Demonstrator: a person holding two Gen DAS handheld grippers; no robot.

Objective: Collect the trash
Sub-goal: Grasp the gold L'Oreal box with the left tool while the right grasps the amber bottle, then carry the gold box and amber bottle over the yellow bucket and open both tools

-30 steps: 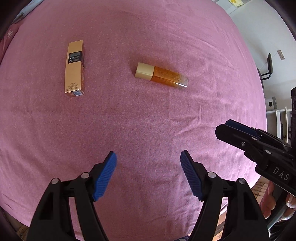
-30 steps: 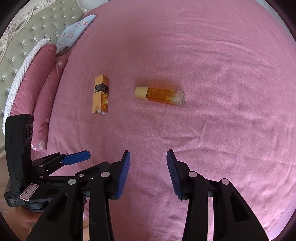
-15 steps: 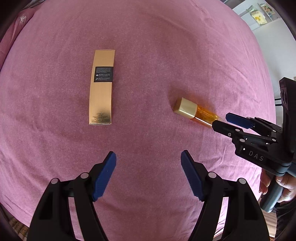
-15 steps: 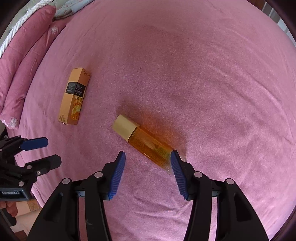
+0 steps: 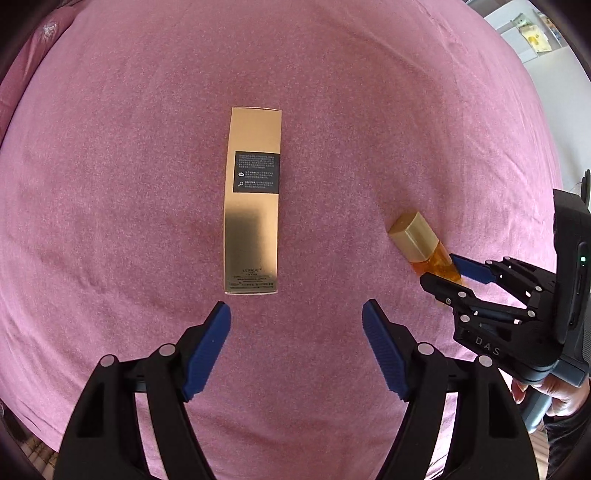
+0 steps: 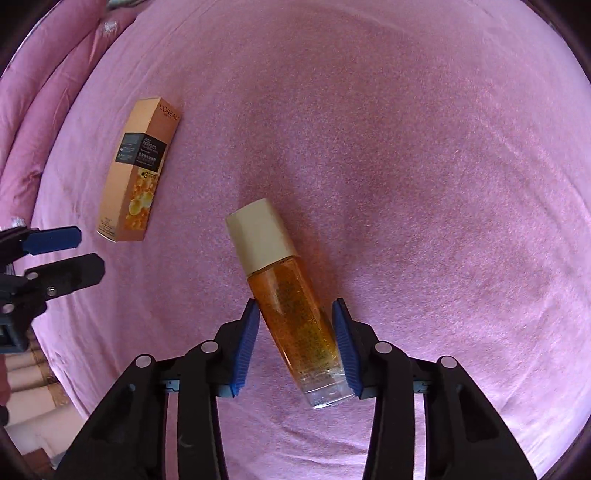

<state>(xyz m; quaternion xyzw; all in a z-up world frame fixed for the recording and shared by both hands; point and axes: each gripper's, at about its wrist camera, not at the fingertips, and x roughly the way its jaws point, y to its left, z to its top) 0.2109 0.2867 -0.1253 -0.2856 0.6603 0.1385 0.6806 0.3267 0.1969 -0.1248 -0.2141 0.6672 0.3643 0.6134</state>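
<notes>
A gold carton (image 5: 252,201) lies flat on the pink bedspread, just ahead of my left gripper (image 5: 296,314), which is open and empty. The carton also shows in the right wrist view (image 6: 138,170). An amber bottle with a cream cap (image 6: 284,291) lies on the bed between the blue pads of my right gripper (image 6: 297,314), which is open around its body, close on both sides. In the left wrist view the bottle (image 5: 421,243) lies at the right with the right gripper (image 5: 448,271) straddling it.
The pink bedspread (image 6: 424,166) fills both views. Pink pillows (image 6: 40,92) lie at the far left. A white wall and shelf (image 5: 532,33) show beyond the bed's far right edge. The left gripper (image 6: 62,254) shows at the left of the right wrist view.
Both grippers have moved forward and down. The left has come up to the carton. The right has come around the bottle, its jaws now either side of it.
</notes>
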